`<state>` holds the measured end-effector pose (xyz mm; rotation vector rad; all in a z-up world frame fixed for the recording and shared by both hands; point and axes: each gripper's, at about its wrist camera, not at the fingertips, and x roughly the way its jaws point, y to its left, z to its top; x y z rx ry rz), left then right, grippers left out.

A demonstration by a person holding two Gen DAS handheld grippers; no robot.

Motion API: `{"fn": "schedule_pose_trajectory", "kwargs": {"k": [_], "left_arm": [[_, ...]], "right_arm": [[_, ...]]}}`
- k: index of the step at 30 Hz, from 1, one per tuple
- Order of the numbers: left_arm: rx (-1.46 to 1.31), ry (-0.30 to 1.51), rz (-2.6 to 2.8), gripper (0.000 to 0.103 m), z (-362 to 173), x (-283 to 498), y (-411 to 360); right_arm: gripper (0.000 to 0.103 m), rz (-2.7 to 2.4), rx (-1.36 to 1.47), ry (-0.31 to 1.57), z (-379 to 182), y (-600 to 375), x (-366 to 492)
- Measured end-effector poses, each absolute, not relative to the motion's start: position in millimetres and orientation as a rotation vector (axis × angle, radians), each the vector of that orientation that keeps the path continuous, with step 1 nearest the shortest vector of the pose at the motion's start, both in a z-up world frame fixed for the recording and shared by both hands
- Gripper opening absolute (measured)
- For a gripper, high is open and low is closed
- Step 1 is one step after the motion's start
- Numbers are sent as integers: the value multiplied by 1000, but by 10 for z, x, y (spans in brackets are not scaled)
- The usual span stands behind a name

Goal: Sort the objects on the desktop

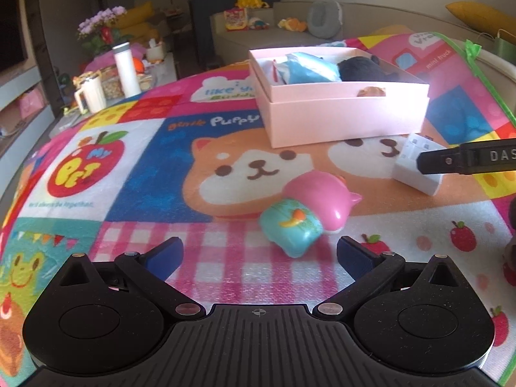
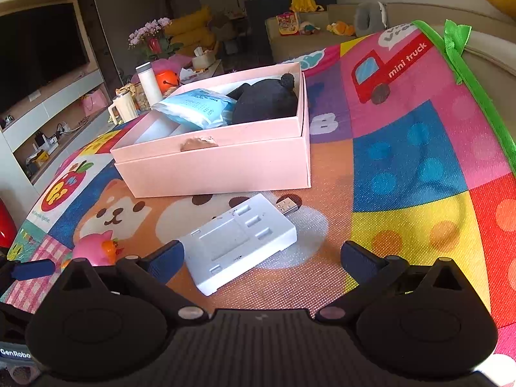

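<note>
A pink and teal squishy toy lies on its side on the colourful mat, just ahead of my open, empty left gripper. It also shows in the right wrist view at the left. A white battery charger with a USB plug lies flat just ahead of my open, empty right gripper, nearer its left finger. In the left wrist view the charger sits at the right, partly behind the right gripper's finger. A pink open box holds a blue packet and a black plush.
The box stands behind both objects on the mat. The mat's green-trimmed edge runs along the right. Beyond the mat's far left are a white bottle, a mug, flowers and a sofa with toys.
</note>
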<state>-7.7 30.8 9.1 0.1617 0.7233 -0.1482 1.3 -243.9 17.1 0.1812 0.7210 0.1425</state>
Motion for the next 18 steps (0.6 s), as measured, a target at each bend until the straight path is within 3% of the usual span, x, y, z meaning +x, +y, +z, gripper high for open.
{"fn": "schedule_pose_trajectory", "kwargs": {"k": [12,18], "left_arm": [[297,568,-250,103,165,-221,258],[353,574,-252,103,101,-120,101]], "right_arm": [[103,139,166,726,167,-2428,16],[103,139,170,725,168,-2428,18]]}}
